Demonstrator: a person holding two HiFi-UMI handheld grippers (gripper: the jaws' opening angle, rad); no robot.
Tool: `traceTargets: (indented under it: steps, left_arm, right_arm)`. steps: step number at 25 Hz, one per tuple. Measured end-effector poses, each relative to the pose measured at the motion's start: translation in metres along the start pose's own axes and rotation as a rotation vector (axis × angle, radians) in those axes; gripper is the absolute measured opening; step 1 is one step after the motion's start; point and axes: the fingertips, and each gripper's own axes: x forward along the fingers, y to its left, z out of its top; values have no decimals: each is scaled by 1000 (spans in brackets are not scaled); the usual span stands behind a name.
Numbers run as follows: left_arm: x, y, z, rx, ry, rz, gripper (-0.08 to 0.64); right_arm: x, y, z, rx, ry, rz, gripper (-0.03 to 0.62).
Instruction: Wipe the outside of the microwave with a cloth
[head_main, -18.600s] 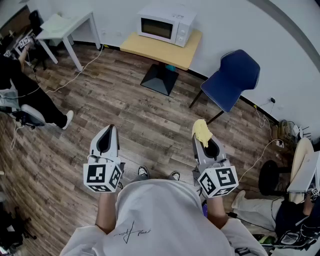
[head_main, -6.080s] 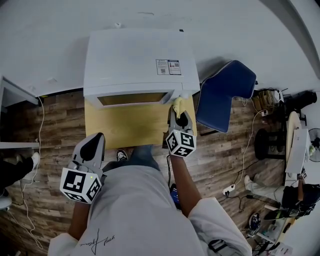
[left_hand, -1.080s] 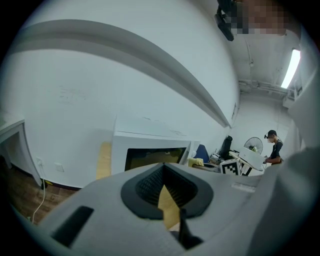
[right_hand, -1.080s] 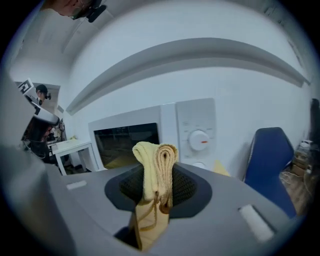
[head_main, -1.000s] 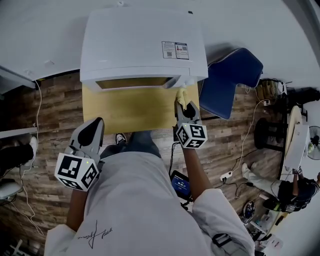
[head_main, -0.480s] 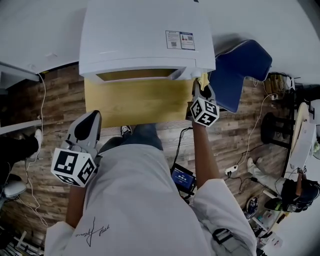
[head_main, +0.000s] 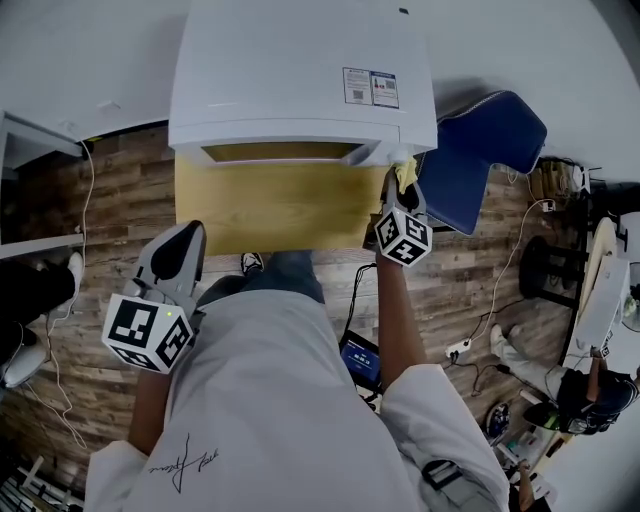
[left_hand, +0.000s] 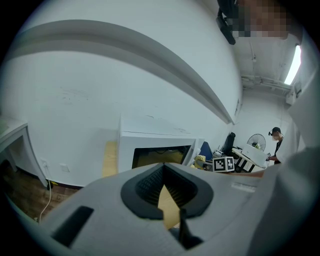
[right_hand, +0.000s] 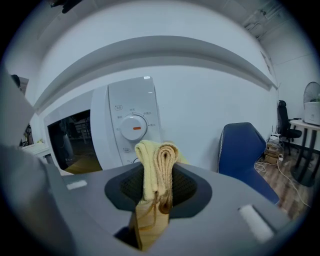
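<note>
The white microwave (head_main: 300, 70) stands on a yellow table (head_main: 280, 205) against the wall. My right gripper (head_main: 398, 185) is shut on a folded yellow cloth (head_main: 405, 172), which sits at the microwave's front right corner. In the right gripper view the cloth (right_hand: 157, 162) stands upright between the jaws, just in front of the control panel below its dial (right_hand: 132, 127). My left gripper (head_main: 190, 232) hangs low at the table's front left edge, apart from the microwave. In the left gripper view its jaws (left_hand: 163, 167) meet at the tips with nothing between them.
A blue chair (head_main: 480, 150) stands close to the right of the table and my right gripper. A white table's edge (head_main: 30, 135) shows at the left. Cables run over the wooden floor (head_main: 480, 290). Another person (left_hand: 276, 142) stands far off at the right.
I have walked up to the microwave. Over the last second my right gripper has carried the cloth forward and rightward to the front right corner. The left gripper has hardly moved.
</note>
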Motion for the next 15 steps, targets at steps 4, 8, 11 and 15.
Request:
traceTargets:
  steps: [4,8,11,15]
  left_arm:
    - [-3,0,1,-12,-15,0,-8]
    - [-6,-2,-1,-18,-25,-1,-8]
    - [-8,-4,-1,-15,-30,-5,-8]
    - [-13,-5,0,-14,-41,-4,-8]
  right_arm:
    - [-10,17,-3,-32,-4,44,118]
    - [-18,32,0,-62,-17,78,118]
    - [-21,47,1,-73,-22,114,118]
    - [-23,70,-3,-49,-21,142,118]
